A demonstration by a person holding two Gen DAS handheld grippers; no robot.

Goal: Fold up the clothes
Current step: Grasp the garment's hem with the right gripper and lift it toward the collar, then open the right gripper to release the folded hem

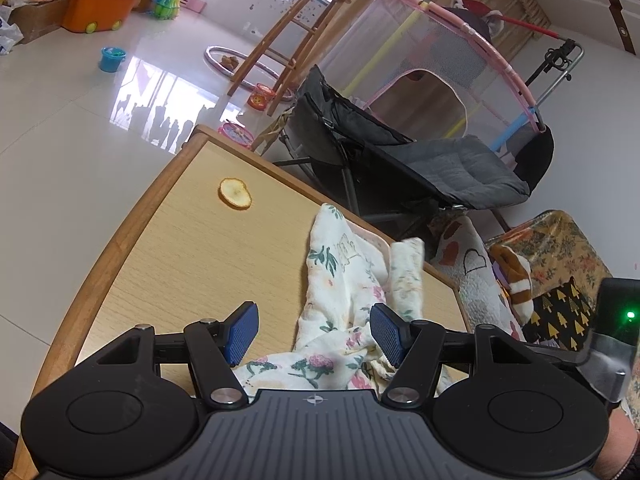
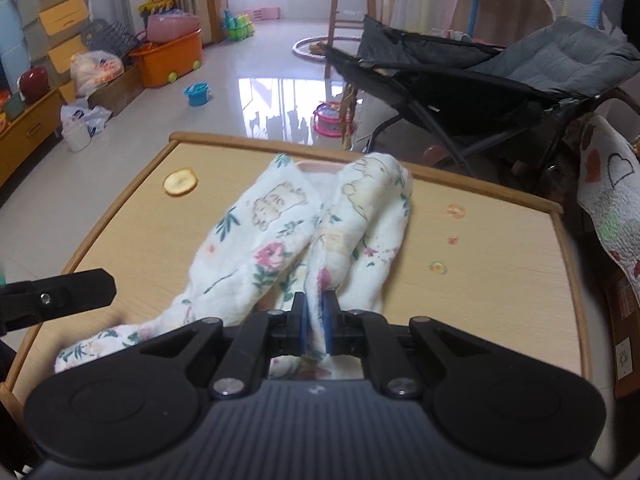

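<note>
White floral cloth, a small garment (image 2: 304, 232), lies bunched on the wooden bench (image 2: 500, 280), its two long lobes running away from the person toward the far edge. The right tongs (image 2: 315, 326) are nearly closed, pinching a raised fold at the garment's near end. The left tongs (image 1: 312, 330) stand wide open at the garment's left side, the cloth lying between and beneath the blue pads, gripping nothing.

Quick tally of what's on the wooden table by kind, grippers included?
Floral garment: 1
Dried fruit slice: 1
Small stickers or marks: 3
Grippers: 2, left gripper open, right gripper shut on the garment
Total: 7
</note>
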